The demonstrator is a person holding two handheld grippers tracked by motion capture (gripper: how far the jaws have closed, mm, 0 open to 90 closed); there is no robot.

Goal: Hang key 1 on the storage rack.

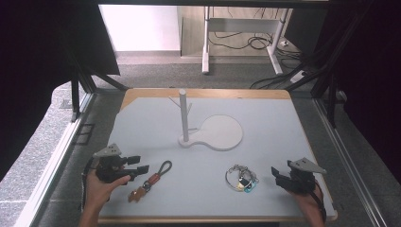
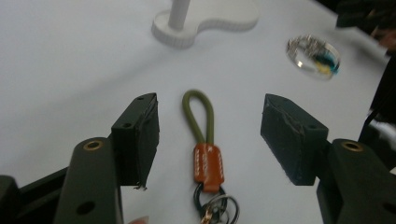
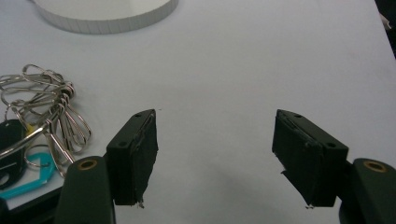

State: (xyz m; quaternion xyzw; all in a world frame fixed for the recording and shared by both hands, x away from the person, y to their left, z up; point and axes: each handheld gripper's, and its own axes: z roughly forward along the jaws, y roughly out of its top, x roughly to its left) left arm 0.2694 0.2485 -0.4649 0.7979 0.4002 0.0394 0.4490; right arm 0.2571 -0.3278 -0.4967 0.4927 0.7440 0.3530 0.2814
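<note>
While both lie low over the tabletop [image 1: 283, 127], the left tongs [image 2: 210, 135] gape wide around a green-looped keychain [image 2: 204, 140] without touching it, and the right tongs [image 3: 215, 158] gape wide, empty, just beside a key ring [image 3: 42, 126].

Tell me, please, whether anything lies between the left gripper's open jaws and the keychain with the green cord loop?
Nothing visible does. The left gripper is open, and the keychain lies flat on the table directly between its jaws, with bare surface either side. The white stand and the bunch of key rings sit farther off.
</note>
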